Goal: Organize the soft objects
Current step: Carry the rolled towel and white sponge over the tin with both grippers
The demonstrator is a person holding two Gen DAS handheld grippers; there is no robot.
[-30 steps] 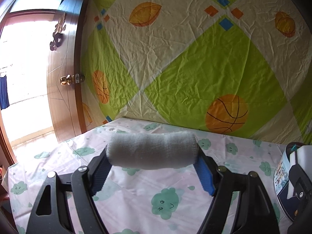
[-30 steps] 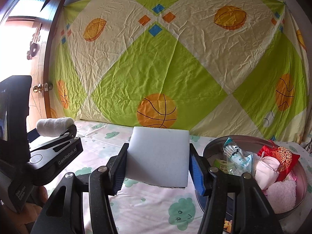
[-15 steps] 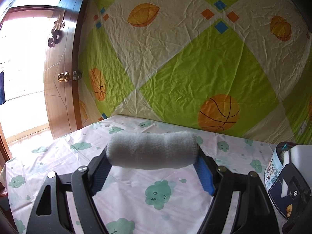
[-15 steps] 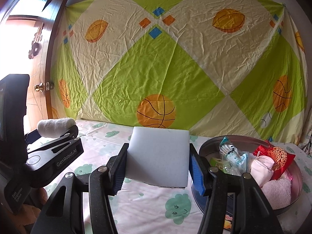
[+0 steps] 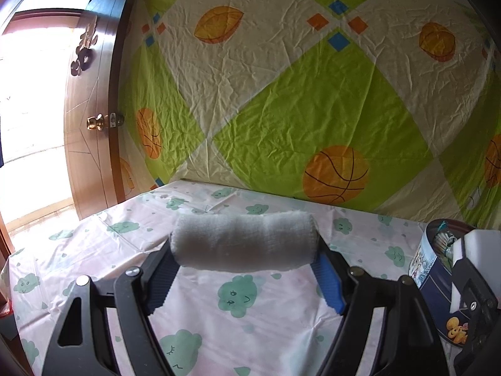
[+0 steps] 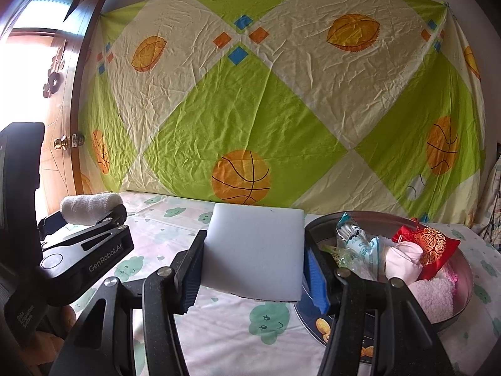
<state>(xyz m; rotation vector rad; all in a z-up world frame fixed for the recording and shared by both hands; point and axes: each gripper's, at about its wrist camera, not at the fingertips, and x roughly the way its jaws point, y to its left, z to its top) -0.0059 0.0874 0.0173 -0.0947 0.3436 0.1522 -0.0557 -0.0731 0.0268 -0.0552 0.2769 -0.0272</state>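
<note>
Nearest the right wrist camera, the right gripper (image 6: 255,258) pinches a white foam block (image 6: 255,252) by its left and right edges, the flat face toward the camera and the block clear of the cloud-print tablecloth (image 6: 219,319). Just right of it, and partly behind its right finger, sits the round metal tin (image 6: 466,285), already holding a red pouch (image 6: 433,247), a pink fluffy cloth (image 6: 433,294) and some small packets (image 6: 357,244). To the left, at about the same depth, the left gripper (image 5: 245,258) clamps a rolled grey towel (image 5: 244,241) by its two ends; the roll's long axis runs left to right across the jaws, roughly level, held above the table.

The step in hand looks like carrying both pieces to the tin. To do it well, bring the foam over the rim before letting go, tipping it flat so it lies on the pile. The towel should follow with its axis along the free left part of the tin, though how much room remains there is hard to judge.

Farthest back hangs the green and cream basketball sheet (image 6: 250,100).
</note>
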